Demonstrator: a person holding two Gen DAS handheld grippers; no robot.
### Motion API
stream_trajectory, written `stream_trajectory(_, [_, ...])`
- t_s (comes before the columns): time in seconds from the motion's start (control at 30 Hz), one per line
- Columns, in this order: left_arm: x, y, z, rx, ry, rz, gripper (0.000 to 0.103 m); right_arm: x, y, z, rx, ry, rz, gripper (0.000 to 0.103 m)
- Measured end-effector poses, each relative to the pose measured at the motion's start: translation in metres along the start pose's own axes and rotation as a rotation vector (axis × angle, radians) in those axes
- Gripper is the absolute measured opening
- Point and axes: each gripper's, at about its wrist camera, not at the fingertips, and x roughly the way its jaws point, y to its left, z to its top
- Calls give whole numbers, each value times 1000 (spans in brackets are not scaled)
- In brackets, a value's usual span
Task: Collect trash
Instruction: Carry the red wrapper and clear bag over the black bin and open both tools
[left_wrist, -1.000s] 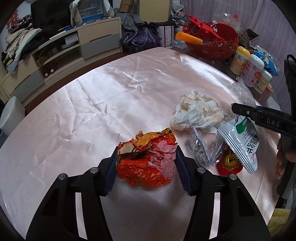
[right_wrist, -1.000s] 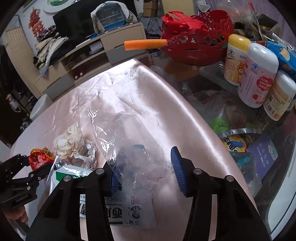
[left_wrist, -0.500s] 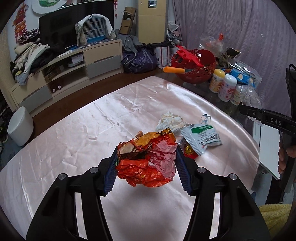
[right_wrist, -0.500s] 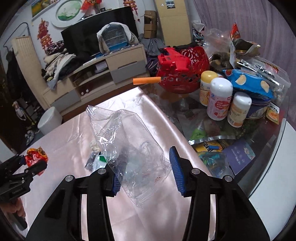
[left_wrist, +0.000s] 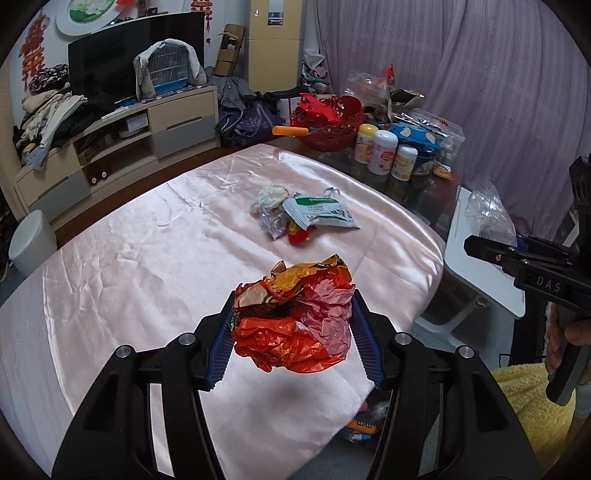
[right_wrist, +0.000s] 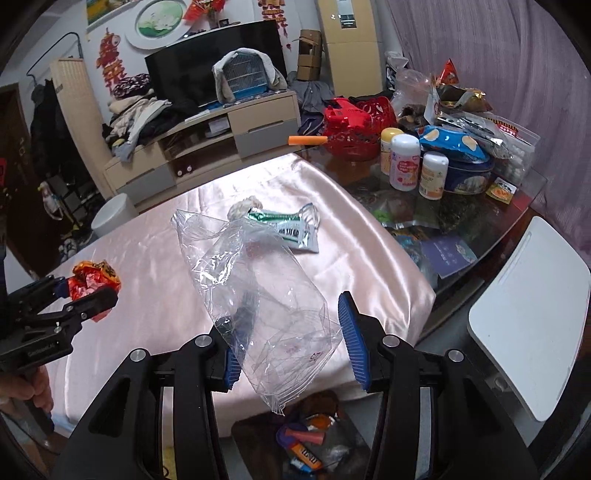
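Note:
My left gripper (left_wrist: 291, 332) is shut on a crumpled orange, red and pink wrapper (left_wrist: 295, 317), held in the air over the near edge of the pink-clothed table (left_wrist: 129, 266). My right gripper (right_wrist: 290, 345) is shut on a clear plastic bag (right_wrist: 258, 295), which hangs above the table's edge. On the cloth lie a white tissue wad (left_wrist: 269, 195), a green-and-white packet (left_wrist: 321, 214), a silver wrapper (left_wrist: 273, 225) and a small red piece (left_wrist: 299, 236). The right wrist view shows the left gripper (right_wrist: 81, 295) with its wrapper at the left.
Below the table edge sits a dark container with wrappers (right_wrist: 310, 439). A white chair seat (right_wrist: 528, 321) stands at the right. Bottles (right_wrist: 404, 162), a red basket (right_wrist: 354, 129) and snack bags crowd the far glass end. A white bin (left_wrist: 31, 240) stands on the floor.
Both grippers have risen and drawn back from the trash pile toward the table's near edge, carrying the wrapper and the clear bag. The container under the edge has come into view.

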Motion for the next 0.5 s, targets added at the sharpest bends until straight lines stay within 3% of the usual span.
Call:
stream_trajectory(0.23, [-6, -36, -48, 9, 37, -85, 55, -19, -10, -59, 56, 43, -10, 48])
stream_trajectory(0.4, [13, -60, -86, 28, 119, -126, 55, -24, -16, -94, 49, 54, -103, 48])
stream_trajectory(0.5, [26, -69, -104, 36, 158, -144, 55, -22, -23, -110, 69, 78, -104, 48])
